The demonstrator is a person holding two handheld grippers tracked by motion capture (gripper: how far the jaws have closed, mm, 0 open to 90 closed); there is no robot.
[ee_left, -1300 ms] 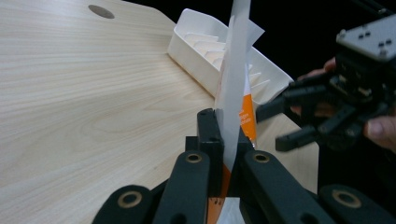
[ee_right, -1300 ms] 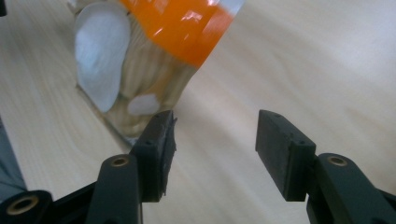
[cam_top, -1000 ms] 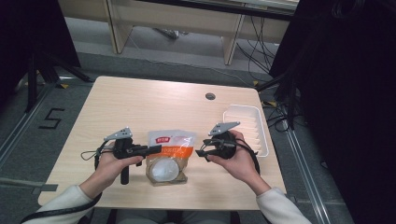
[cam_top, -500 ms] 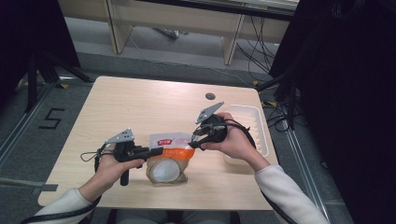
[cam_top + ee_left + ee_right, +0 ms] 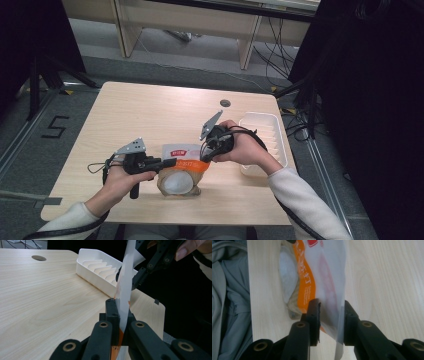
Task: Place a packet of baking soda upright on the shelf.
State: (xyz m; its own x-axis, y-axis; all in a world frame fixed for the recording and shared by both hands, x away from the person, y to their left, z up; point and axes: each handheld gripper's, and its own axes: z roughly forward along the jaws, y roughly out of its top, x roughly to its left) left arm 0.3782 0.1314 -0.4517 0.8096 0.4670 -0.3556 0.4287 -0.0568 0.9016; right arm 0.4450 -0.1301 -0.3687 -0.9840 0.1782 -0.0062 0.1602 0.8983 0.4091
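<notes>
Currently the step in hand is securing a two-sided hold on the pouch, a plastic bag with an orange band and a round white item inside, lying on the near middle of the bench between my two hands. My left gripper is fully closed on the pouch's left edge; the left gripper view shows the film pinched flat between the pads and standing up from them. My right gripper is at the pouch's right top edge, and its jaws have just been closing. In the right gripper view the film sits between the two jaws, against the right pad, while a gap remains at the left pad, so I judge this grip as not yet made. The white tray stands on the right side of the bench, just beyond my right hand. The next move calls for finishing the right closure until both pads press the film, then, I judge, pulling the two edges apart to open the pouch, with the left hold kept firm so the film does not slip.
</notes>
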